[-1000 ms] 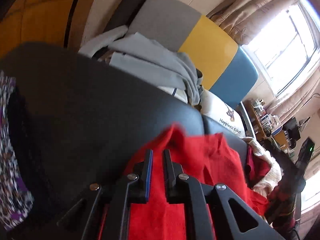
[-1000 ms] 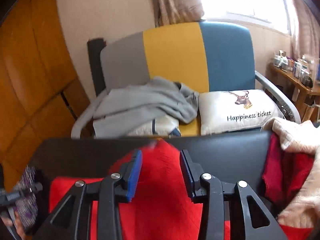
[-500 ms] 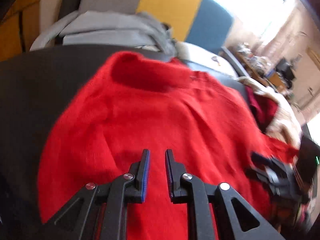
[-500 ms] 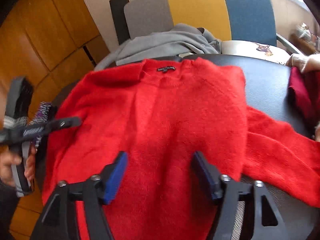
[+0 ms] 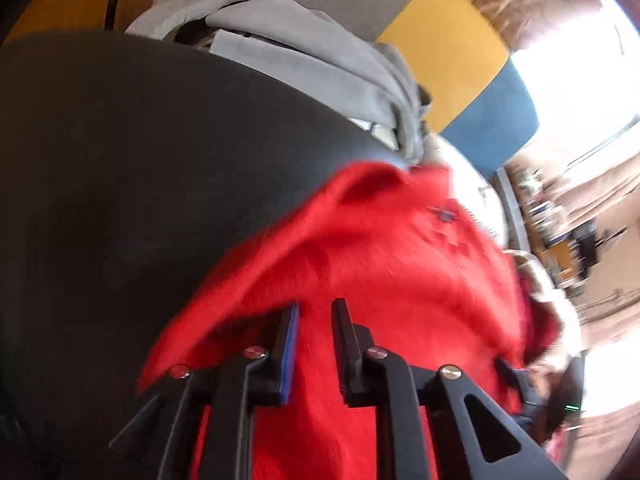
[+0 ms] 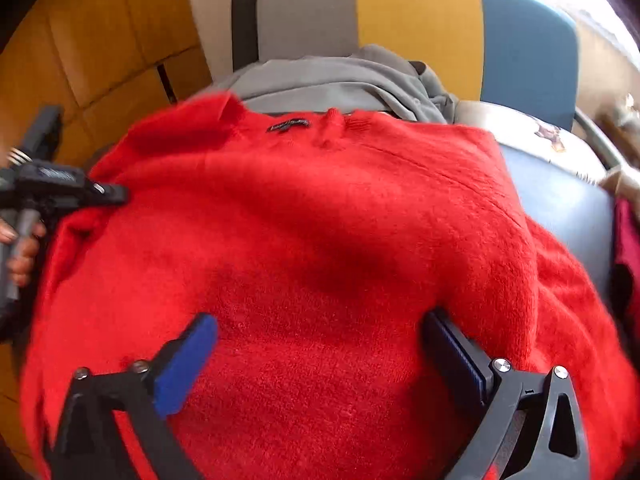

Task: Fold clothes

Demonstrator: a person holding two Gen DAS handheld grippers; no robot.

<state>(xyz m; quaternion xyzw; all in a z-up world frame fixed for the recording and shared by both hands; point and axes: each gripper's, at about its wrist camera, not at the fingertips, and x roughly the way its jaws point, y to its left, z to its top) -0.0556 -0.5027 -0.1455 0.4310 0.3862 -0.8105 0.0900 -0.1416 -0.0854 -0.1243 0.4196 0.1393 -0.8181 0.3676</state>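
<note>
Right wrist view shows the red sweater (image 6: 320, 240) spread over the dark bench (image 6: 568, 200), with its collar toward the far edge. A small dark label (image 6: 289, 125) sits inside the collar; its writing is too small to read. The right hand-held gripper (image 6: 320, 356) is released, its jaws standing wide apart over the lower part of the sweater, with the blue pads (image 6: 188, 360) on the knit. At the left edge the left hand-held gripper (image 6: 100, 194) reaches to the sweater's shoulder area.

Left wrist view shows the left hand-held gripper (image 5: 314, 344) with its jaws almost together and red cloth between and around them; I cannot tell for sure if it is clenched on the sweater (image 5: 380, 280), because the picture is blurred. The sweater is lifted into a fold over the bench (image 5: 140, 160).

Behind the bench stands a chair (image 6: 416, 20) with grey, yellow and blue panels, and grey clothes (image 6: 340, 80) lie on its seat. A white cushion (image 6: 532, 132) lies beside them; its print is not readable.
</note>
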